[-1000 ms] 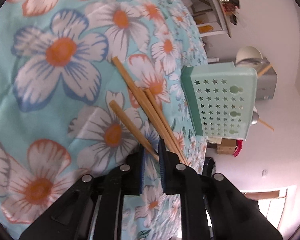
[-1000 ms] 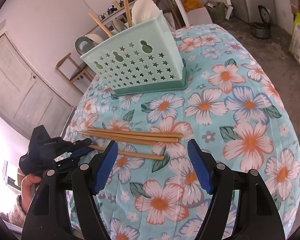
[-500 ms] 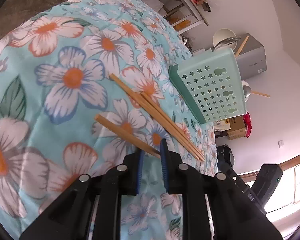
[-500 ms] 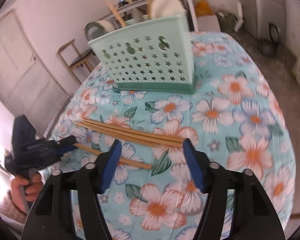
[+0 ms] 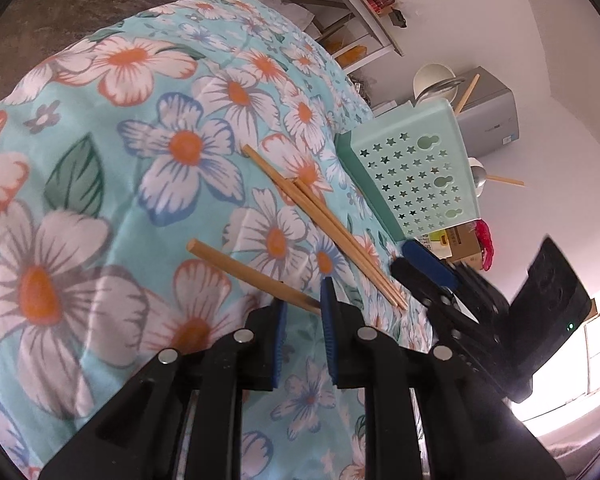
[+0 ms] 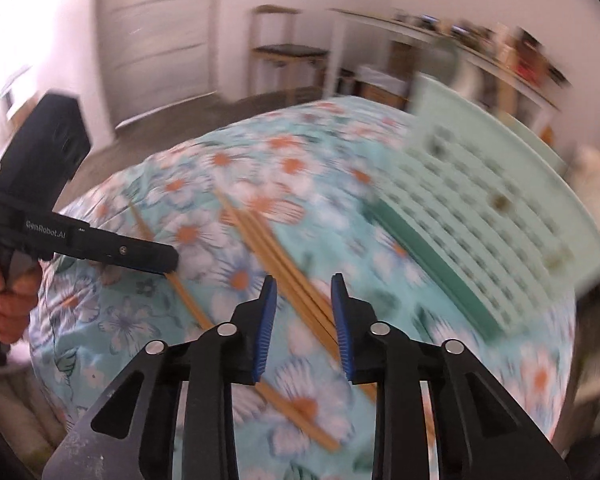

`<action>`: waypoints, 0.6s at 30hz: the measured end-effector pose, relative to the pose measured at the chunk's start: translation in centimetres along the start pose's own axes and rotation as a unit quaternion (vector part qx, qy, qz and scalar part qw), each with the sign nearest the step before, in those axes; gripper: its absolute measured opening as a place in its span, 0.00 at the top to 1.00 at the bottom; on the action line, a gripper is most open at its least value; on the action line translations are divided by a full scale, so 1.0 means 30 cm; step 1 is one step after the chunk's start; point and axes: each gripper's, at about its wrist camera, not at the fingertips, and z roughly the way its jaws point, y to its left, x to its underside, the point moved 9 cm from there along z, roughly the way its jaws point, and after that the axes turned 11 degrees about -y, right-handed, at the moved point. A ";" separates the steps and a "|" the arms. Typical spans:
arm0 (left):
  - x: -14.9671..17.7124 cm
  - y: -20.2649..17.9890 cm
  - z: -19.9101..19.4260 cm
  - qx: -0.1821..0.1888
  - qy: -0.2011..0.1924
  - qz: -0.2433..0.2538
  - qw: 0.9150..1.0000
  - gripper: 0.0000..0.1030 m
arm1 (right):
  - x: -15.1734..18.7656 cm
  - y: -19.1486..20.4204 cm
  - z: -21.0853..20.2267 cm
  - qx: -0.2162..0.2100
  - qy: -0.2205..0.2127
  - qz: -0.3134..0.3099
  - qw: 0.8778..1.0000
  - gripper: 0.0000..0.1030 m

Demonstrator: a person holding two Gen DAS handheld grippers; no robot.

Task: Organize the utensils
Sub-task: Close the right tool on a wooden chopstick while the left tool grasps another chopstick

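Grippers first: left gripper (image 5: 303, 302) is clamping one end of a single chopstick (image 5: 252, 274), the rest of the stick angling out over the floral tablecloth (image 5: 100, 140). Right gripper (image 6: 303, 300) is straddling the bundle of chopsticks (image 6: 284, 268) with its jaws just having been closing; the sticks are sitting between the pads with gaps still showing on both sides, so not gripping yet. That bundle is lying flat on the cloth on the near side of the mint utensil holder (image 5: 416, 176), close to its base but apart from it. A few utensils are standing in the holder. A person's hand (image 6: 0, 280) is gripping the left gripper's handle, well apart from the holder.
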 end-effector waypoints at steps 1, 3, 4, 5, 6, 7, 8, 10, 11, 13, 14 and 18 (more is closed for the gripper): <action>0.002 0.004 -0.005 0.002 -0.001 -0.001 1.000 0.85 | -0.002 0.013 0.011 -0.008 0.002 -0.010 1.000 0.77; 0.007 0.010 -0.012 0.005 -0.001 -0.003 1.000 0.85 | -0.007 0.048 0.048 -0.032 0.008 -0.036 0.999 0.77; 0.009 0.014 -0.015 0.007 -0.002 -0.005 1.000 0.85 | -0.004 0.061 0.064 -0.039 0.012 -0.047 0.998 0.77; 0.010 0.017 -0.018 0.009 -0.002 -0.006 1.000 0.85 | 0.003 0.076 0.085 -0.048 0.019 -0.063 0.997 0.77; 0.011 0.019 -0.020 0.011 -0.002 -0.007 1.000 0.85 | 0.007 0.088 0.095 -0.051 0.024 -0.073 0.996 0.77; 0.011 0.021 -0.022 0.012 -0.003 -0.008 1.000 0.85 | 0.018 0.095 0.113 -0.051 0.031 -0.087 0.994 0.77; 0.011 0.023 -0.024 0.013 -0.003 -0.009 1.000 0.85 | 0.028 0.099 0.124 -0.048 0.036 -0.096 0.994 0.77; 0.011 0.022 -0.024 0.014 -0.004 -0.008 1.000 0.85 | 0.038 0.092 0.135 -0.042 0.037 -0.112 0.992 0.77; 0.011 0.022 -0.023 0.015 -0.004 -0.008 1.000 0.85 | 0.038 0.088 0.138 -0.044 0.037 -0.113 0.992 0.77; 0.011 0.025 -0.024 0.017 -0.003 -0.009 1.000 0.85 | 0.036 0.079 0.145 -0.044 0.037 -0.112 0.992 0.80; 0.011 0.025 -0.023 0.017 -0.003 -0.010 1.000 0.85 | 0.035 0.077 0.147 -0.042 0.036 -0.115 0.992 0.82; 0.012 0.032 -0.028 0.018 -0.003 -0.010 1.000 0.85 | 0.027 0.056 0.160 -0.026 0.033 -0.110 0.993 0.92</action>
